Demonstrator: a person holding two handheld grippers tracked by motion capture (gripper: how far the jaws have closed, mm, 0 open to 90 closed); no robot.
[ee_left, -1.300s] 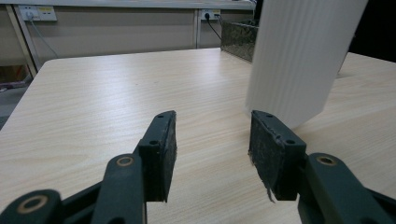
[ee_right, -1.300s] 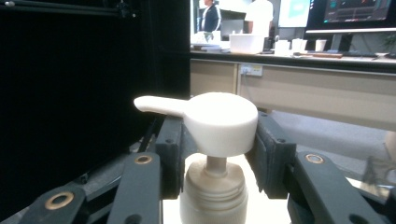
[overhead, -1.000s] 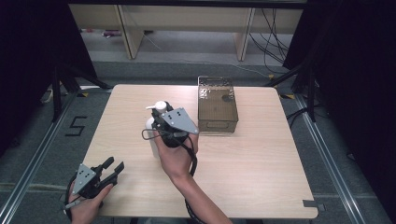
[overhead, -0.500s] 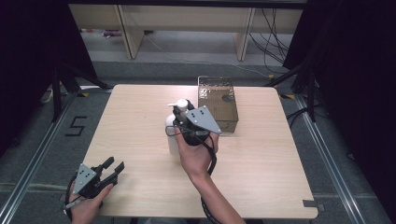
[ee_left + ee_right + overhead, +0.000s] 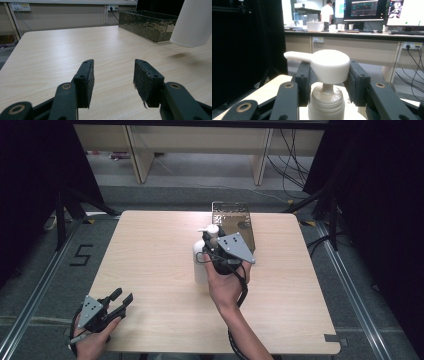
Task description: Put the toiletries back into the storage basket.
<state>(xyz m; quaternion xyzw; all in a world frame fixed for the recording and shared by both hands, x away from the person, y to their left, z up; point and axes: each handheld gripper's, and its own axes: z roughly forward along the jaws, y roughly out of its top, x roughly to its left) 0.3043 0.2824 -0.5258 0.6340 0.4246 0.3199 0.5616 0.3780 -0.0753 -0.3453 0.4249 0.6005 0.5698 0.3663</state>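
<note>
High view: right hand-held gripper clamped on pump bottle beside tray; left hand-held gripper agape near table edge.

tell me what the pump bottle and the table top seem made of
Pump bottle: looks like matte off-white plastic, smooth moulded pump head, ribbed collar. Table top: pale wood grain, probably laminate or veneer; the even, faintly glossy surface leaves that open.

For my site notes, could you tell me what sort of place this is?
Probably a lab or office workroom: computer monitors on a long bench, wall sockets with cables, and a plain wooden table ringed by dark stands.
</note>
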